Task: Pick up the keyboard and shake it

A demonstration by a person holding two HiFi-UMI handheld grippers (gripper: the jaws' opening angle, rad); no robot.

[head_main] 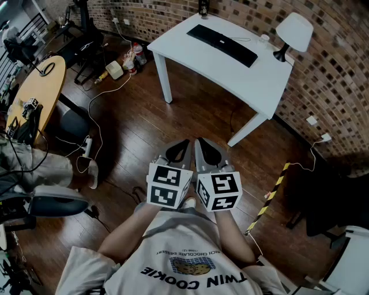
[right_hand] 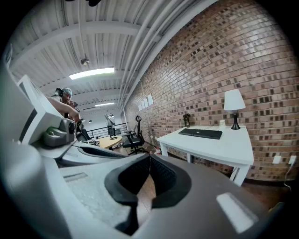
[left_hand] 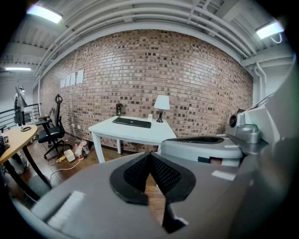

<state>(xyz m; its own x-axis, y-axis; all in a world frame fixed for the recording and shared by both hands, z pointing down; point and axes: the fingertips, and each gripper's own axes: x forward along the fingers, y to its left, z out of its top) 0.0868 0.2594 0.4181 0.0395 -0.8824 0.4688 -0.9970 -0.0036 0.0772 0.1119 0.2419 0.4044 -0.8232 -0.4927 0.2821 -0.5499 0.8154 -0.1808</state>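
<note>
Lying on white table (head_main: 230, 75), black keyboard (head_main: 222, 45)

Count: one counter with four single things on it, and two tongs.

One white counter (head_main: 190, 52) carries one black keyboard (head_main: 222, 45) along its wall-side edge and one white-shaded lamp (head_main: 291, 33) at its right wall-side corner. One small pale item (head_main: 264, 38) sits just beside the lamp, and one small dark object (head_main: 203, 8) is at the left wall-side corner; what these last two are cannot be told. The two tongs are the left tongs (head_main: 183, 144) and the right tongs (head_main: 202, 144), each bearing one marker cube. One round wooden table (head_main: 40, 86) stands well apart at the left. Two wall sockets (head_main: 311, 120) sit low on the brick wall (head_main: 334, 69).
</note>
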